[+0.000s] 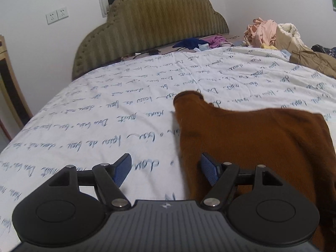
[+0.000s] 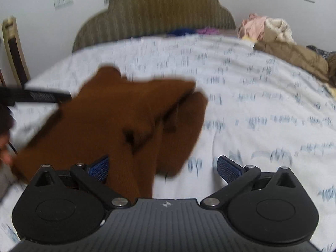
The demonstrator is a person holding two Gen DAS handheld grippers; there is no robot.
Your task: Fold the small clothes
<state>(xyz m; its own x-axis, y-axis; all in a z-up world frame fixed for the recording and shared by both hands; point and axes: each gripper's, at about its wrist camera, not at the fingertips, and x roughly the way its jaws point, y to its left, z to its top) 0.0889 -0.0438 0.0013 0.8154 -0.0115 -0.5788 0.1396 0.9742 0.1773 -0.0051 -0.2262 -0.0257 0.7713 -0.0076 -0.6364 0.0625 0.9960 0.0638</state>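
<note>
Two handheld grippers hang over a bed, each with its pair of blue-padded fingers spread apart and gripping nothing. Left gripper (image 1: 164, 171) has one pad over the printed sheet and the other over the near edge of a single rust-brown knit garment (image 1: 252, 138), which lies flat on the bedspread (image 1: 94, 113), one sleeve or neck end reaching toward the headboard. Right gripper (image 2: 162, 169) hovers over the same garment's lower edge, seen there in motion blur with a dark fold near its middle; cloth lies between its wide-set fingers, but the pads do not press it. One scalloped olive headboard (image 1: 151, 27) stands against the wall, beside two wall sockets (image 1: 57, 15). One heap of unsorted clothes (image 1: 271, 34) occupies the far right corner.
</note>
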